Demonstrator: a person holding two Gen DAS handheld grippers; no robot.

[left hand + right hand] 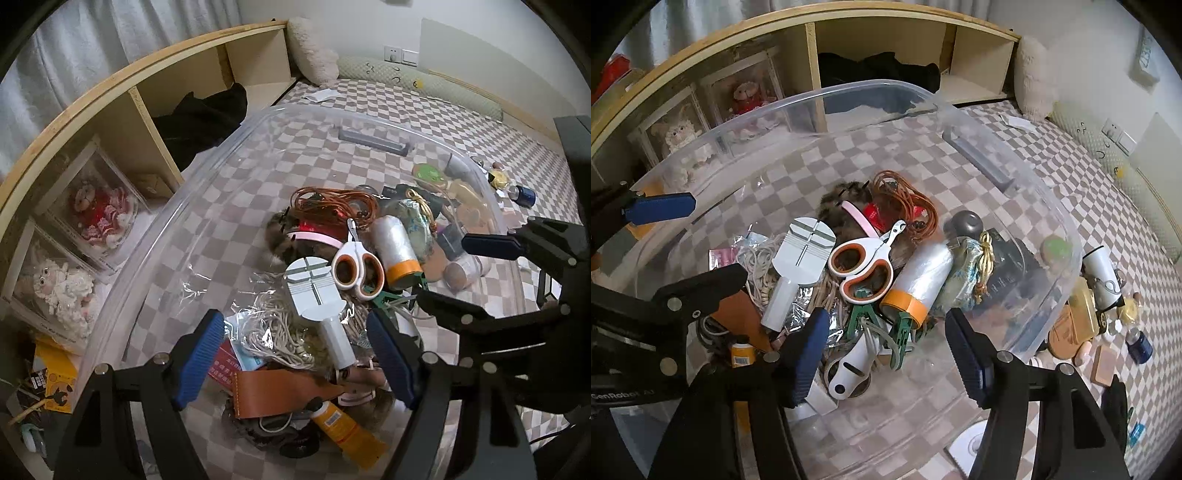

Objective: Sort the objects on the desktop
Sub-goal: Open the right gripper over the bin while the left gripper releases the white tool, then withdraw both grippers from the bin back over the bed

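A bed with a checked cover (369,103) fills the room, a wooden shelf (122,88) along its far side, and on the bed sits a clear bin (221,147) holding the jumble to be sorted. In the left wrist view, the left hand-held gripper (295,354) hangs over the near end of the bin, jaws spread with nothing between the pads; under it, at the near side of the bin's pile, lie a white tool (317,295), a bag of cord (273,332), a brown leather strap (273,391) and an orange tube (343,424). The scissors (356,266) lie just beyond the tool, a plastic roll (395,251) beside them, orange cable (332,203) toward the bin's far end. In the right wrist view, the right hand-held gripper (882,350) also stands spread and empty above the bin (849,92), over a green clip (864,317) and a white holder (849,369); more small things lie outside the bin on its right. By my judgement the scissors (860,262) are light and stiff, best pinched across the handle loops, not the slick blades. The roll (923,280) looks soft and slippery, so grip its taped end. Cord and cable will sag and snag neighbours.
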